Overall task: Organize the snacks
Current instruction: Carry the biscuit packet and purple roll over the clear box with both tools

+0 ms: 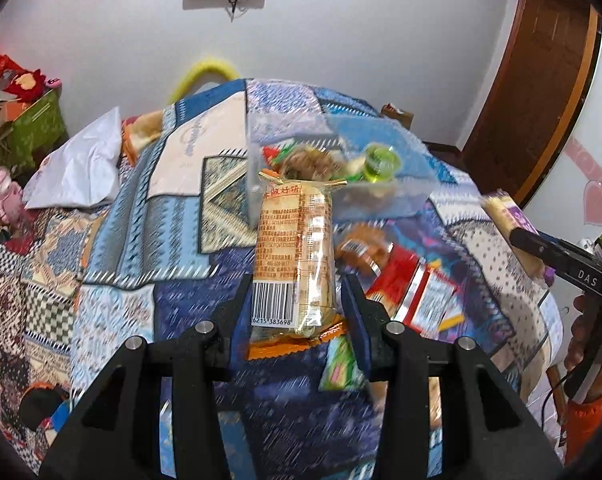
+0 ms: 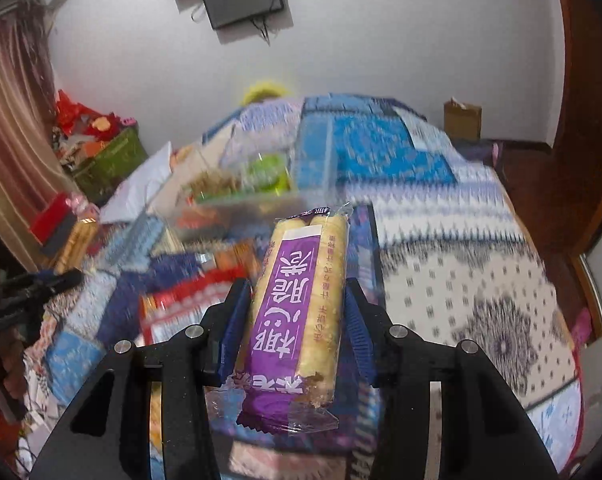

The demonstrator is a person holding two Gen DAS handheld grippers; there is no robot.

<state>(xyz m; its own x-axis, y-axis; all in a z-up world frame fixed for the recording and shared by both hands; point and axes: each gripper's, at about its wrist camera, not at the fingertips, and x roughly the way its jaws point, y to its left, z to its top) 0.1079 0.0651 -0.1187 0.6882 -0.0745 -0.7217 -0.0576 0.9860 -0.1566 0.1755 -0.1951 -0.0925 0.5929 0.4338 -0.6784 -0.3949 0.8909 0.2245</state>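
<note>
My left gripper [image 1: 297, 300] is shut on a clear pack of round biscuits [image 1: 293, 248] with an orange label and a barcode, held lengthwise above the quilt. Beyond it stands a clear plastic box [image 1: 381, 196] with several snacks inside, a green jelly cup [image 1: 381, 164] among them. My right gripper [image 2: 297, 308] is shut on a purple-labelled pack of pale rolls [image 2: 301, 264], also lifted off the bed. The clear box [image 2: 237, 204] lies ahead and to its left, blurred. Each gripper shows at the edge of the other's view, the right gripper [image 1: 519, 234] and the left gripper [image 2: 71, 278].
Loose snacks lie on the patchwork quilt [image 1: 141, 240]: red packets [image 1: 417, 288], a green packet [image 1: 341, 364], an orange wrapper [image 1: 297, 342]. A white pillow [image 1: 81, 168] and a green bin [image 1: 33, 128] are at the left. A wooden door [image 1: 541, 100] is at the right. An orange sleeve [image 1: 593, 412] shows.
</note>
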